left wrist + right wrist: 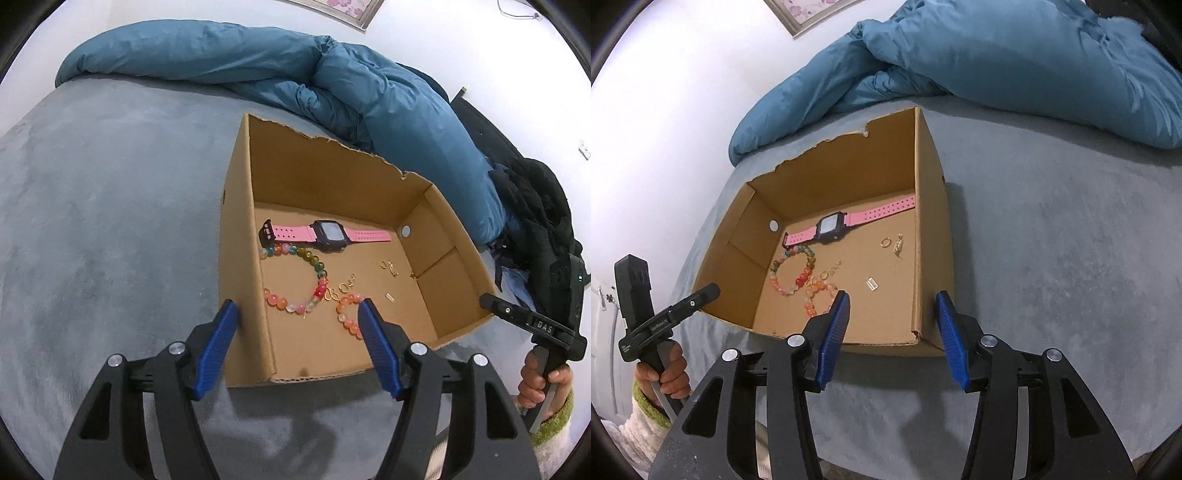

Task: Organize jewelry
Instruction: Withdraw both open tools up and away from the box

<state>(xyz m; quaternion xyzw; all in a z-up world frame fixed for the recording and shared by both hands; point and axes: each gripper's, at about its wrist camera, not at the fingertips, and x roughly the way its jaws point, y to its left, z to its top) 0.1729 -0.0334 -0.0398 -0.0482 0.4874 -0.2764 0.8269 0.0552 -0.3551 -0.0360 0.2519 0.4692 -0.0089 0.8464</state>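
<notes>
Small bracelet (349, 314) partly hidden behind blue pad (376, 343).

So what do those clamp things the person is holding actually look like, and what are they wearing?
Each gripper is a black plastic frame with silver pivot bolts and two ribbed blue finger pads. The left gripper and right gripper look identical. Seen from the side, each has a black pistol-style handle with small white lettering. The person's sleeve is fuzzy cream knit with a green cuff.

Brown box (317, 177); pink-strapped, black-cased watch (328, 233); multicoloured beads (295, 280); gold, seemingly, ring (885, 242); teal duvet (258, 66) upper frame; grey sheet (92, 221); blue pads (218, 349).
</notes>
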